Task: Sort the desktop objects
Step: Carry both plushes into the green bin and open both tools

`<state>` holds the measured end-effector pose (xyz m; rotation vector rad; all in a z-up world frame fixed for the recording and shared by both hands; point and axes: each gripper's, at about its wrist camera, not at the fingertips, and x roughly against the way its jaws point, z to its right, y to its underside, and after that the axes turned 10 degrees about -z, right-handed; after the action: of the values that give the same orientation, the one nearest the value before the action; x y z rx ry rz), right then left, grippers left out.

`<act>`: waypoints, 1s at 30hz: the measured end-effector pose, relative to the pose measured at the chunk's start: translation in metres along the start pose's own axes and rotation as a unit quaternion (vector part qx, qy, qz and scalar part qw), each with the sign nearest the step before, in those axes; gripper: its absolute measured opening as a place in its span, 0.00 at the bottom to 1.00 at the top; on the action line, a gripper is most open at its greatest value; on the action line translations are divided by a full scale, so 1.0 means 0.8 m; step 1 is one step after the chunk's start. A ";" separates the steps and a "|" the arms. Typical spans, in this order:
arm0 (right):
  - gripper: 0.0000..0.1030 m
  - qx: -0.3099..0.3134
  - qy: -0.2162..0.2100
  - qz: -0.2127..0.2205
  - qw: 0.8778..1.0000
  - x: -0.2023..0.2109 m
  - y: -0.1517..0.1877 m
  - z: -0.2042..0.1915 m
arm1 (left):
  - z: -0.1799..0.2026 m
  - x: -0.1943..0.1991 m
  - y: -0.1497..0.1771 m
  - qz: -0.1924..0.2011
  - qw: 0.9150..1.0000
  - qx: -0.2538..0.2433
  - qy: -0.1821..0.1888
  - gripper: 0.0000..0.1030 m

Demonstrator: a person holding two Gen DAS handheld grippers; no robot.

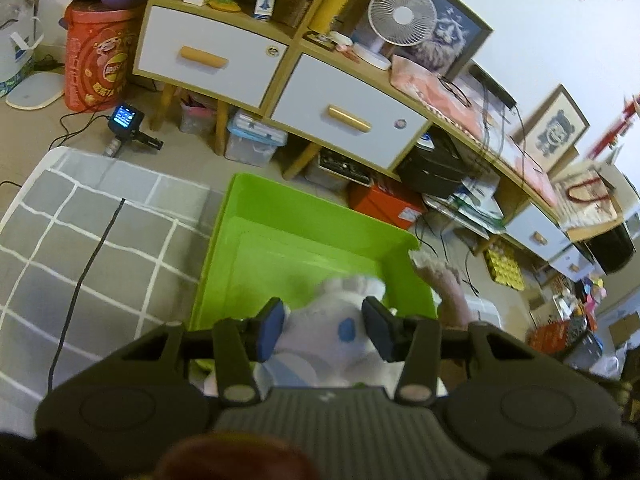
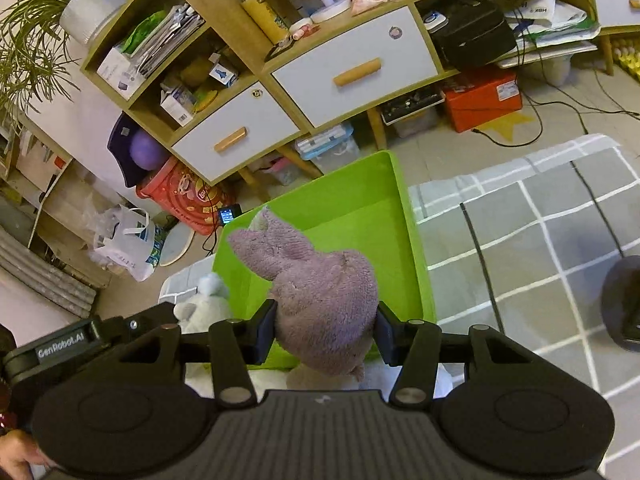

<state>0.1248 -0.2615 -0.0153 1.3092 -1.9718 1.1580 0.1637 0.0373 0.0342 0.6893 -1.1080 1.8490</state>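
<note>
A bright green bin (image 1: pixel 304 216) stands open just ahead, on a grey checked cloth. My left gripper (image 1: pixel 324 320) is shut on a white plush toy (image 1: pixel 320 344) with a blue spot, held over the bin's near edge. In the right wrist view my right gripper (image 2: pixel 326 322) is shut on a mauve plush rabbit (image 2: pixel 320 280), its ears pointing over the green bin (image 2: pixel 352 208). The white plush (image 2: pixel 204 300) and the left gripper's body show at the left of that view. A mauve ear (image 1: pixel 442 280) pokes in at the right of the left wrist view.
The grey checked cloth (image 1: pixel 100 240) carries a black cable (image 1: pixel 92 256). Beyond the bin stands a wooden cabinet with white drawers (image 1: pixel 208 60), with an orange box (image 1: pixel 384 200) and clear tubs beneath. A red drum (image 1: pixel 96 64) sits far left. A dark round object (image 2: pixel 624 304) lies on the cloth.
</note>
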 end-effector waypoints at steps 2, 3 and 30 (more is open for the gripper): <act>0.50 -0.002 -0.001 -0.004 1.000 -0.011 0.000 0.003 | -0.006 -0.007 -0.001 0.004 1.000 0.001 -0.001 0.41; 0.50 -0.002 0.001 -0.005 1.000 -0.016 0.000 0.004 | -0.009 -0.011 -0.002 0.006 1.000 0.001 -0.003 0.40; 0.52 0.005 0.049 0.001 0.999 -0.056 -0.002 0.014 | -0.028 -0.060 -0.002 0.040 0.999 0.021 -0.018 0.38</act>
<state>0.1448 -0.2499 -0.0550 1.2327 -1.8990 1.2119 0.1882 0.0392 -0.0131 0.7133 -1.1370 1.9394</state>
